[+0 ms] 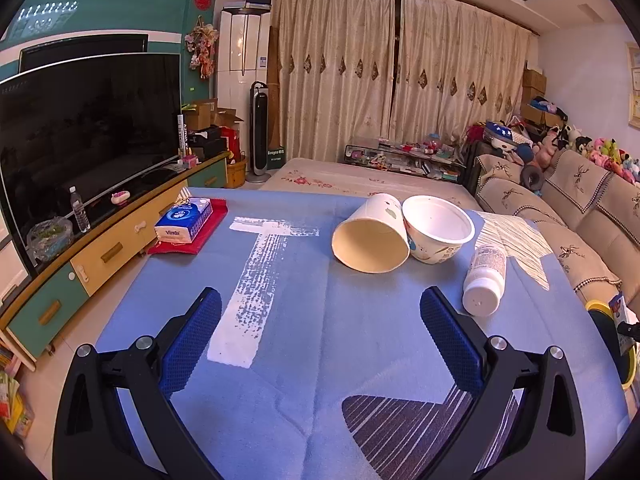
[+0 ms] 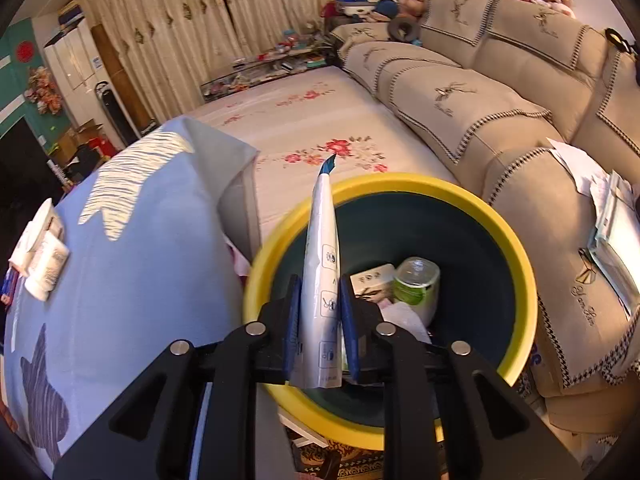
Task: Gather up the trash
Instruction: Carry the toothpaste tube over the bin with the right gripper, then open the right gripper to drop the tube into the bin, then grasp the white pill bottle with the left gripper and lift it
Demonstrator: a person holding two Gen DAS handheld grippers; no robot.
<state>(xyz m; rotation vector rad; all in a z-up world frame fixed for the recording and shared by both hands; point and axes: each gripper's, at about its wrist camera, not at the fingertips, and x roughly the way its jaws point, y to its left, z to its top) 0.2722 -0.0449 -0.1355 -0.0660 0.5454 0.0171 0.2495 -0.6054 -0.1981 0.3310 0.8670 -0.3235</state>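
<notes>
My right gripper [image 2: 320,296] is shut on a flat white packet [image 2: 322,256] with a blue tip. The packet stands upright over the yellow-rimmed dark bin [image 2: 400,184], which holds a green-and-white cup [image 2: 416,284] and a small box [image 2: 372,278]. My left gripper [image 1: 320,296] hangs open above the blue tablecloth [image 1: 320,360], nothing between its fingers. Beyond it lie a tipped paper cup [image 1: 370,236], a white bowl [image 1: 438,228] leaning against it, and a white bottle [image 1: 484,280] on its side near the right finger.
A tissue pack [image 1: 184,220] rests on a red cloth at the table's left. A TV [image 1: 80,128] and low cabinet run along the left. The beige sofa [image 2: 520,120] stands right of the bin, with papers [image 2: 600,200] on it. A flowered mat [image 2: 320,128] lies behind the bin.
</notes>
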